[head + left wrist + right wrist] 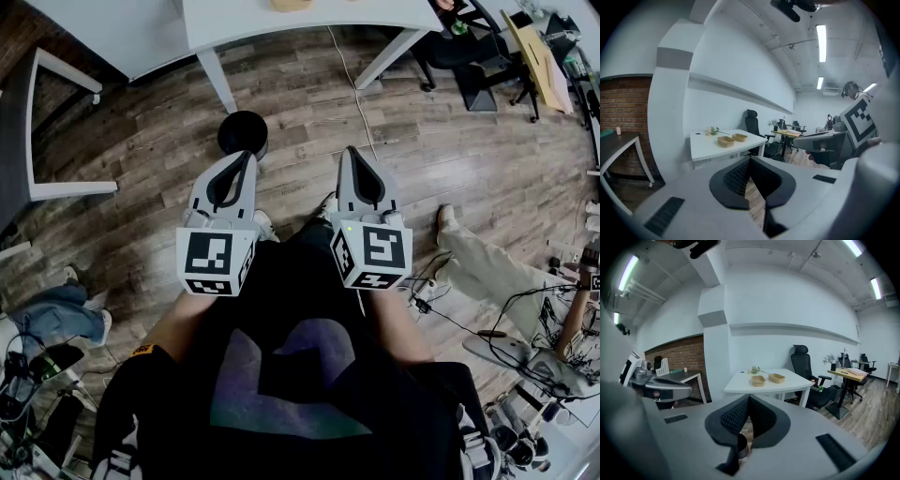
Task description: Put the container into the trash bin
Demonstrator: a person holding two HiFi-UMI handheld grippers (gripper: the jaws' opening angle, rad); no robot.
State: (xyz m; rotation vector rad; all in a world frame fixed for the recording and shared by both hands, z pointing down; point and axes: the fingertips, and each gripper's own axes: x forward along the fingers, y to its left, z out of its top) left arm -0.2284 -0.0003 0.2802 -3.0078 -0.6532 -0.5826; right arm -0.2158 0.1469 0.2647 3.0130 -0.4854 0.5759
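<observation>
Two tan containers sit side by side on a white table; in the left gripper view the same containers show ahead. A round black trash bin stands on the floor just beyond my left gripper. My right gripper is level beside it. Both point toward the table, jaws shut, nothing held. In the right gripper view, the bin shows below my right gripper. My left gripper is also empty.
A dark desk stands by a brick wall at the left. A black office chair and more desks lie to the right. Cables and another person's leg lie on the wooden floor at the right.
</observation>
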